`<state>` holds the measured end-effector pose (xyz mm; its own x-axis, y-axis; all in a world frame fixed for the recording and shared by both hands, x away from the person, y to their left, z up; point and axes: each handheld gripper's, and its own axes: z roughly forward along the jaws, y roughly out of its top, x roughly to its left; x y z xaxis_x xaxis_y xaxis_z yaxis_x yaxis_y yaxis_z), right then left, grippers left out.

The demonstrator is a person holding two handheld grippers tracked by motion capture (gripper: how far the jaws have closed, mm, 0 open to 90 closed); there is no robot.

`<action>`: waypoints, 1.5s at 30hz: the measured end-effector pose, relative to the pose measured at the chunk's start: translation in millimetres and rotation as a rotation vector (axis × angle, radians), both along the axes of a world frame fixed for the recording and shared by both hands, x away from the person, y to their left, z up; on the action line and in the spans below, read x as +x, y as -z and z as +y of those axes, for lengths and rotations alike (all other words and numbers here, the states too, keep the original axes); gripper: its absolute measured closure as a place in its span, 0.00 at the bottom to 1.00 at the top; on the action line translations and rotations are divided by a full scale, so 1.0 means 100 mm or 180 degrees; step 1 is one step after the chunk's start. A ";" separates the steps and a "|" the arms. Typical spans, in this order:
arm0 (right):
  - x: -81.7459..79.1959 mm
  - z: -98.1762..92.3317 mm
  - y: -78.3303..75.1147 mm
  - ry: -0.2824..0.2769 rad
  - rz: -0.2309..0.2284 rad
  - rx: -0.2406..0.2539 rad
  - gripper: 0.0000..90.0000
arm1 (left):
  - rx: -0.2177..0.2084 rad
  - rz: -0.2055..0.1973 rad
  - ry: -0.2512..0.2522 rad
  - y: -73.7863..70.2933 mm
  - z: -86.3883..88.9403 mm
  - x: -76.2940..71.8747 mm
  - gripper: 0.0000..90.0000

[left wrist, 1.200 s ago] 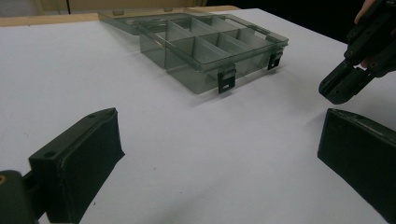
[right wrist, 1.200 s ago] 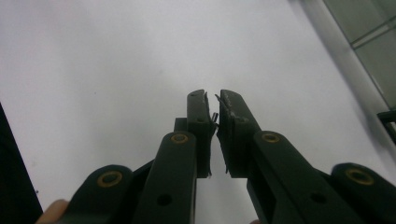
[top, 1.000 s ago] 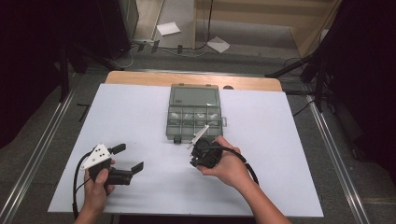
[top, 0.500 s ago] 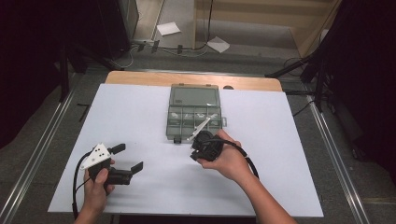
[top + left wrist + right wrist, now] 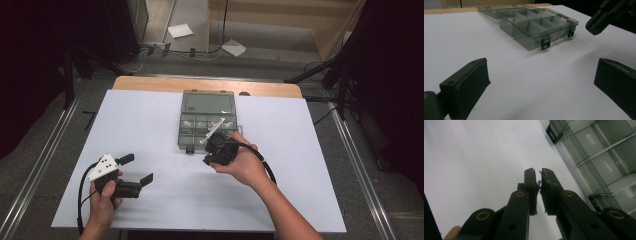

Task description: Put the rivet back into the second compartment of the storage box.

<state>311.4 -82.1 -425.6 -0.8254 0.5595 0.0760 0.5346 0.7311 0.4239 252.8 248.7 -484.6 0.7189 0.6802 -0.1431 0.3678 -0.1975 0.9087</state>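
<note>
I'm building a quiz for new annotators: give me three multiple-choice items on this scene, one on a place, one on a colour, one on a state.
1. Where does the compartment box stand?
A. On the white sheet, toward the table's far edge
B. On the floor
C. In the person's left hand

2. What colour is the box?
A. Bright red
B. Clear smoky grey
C. Yellow

3. How do the jaws of the left gripper stand?
A. Pressed together
B. Clamped on the box
C. Wide apart, nothing between them

Answers: 1 A, the high view shows it on the sheet near the far wooden edge. 2 B, its dividers show through the walls in the left gripper view. 3 C, bare white sheet lies between them.
</note>
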 end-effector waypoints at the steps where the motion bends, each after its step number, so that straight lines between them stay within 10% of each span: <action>1: 0.01 0.00 -0.01 -0.0003 -0.0002 0.0004 0.94 | 0.0004 0.0001 0.0000 0.00 0.00 0.00 0.00; 45: 0.43 0.05 -0.16 0.0075 0.0013 -0.0023 0.94 | 0.0003 0.0004 0.0009 -0.01 0.01 0.00 0.00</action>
<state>354.0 -77.2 -409.2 -0.8117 0.5792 0.0753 0.5534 0.7213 0.4165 252.6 249.5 -483.6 0.7206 0.6784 -0.1432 0.3683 -0.1995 0.9080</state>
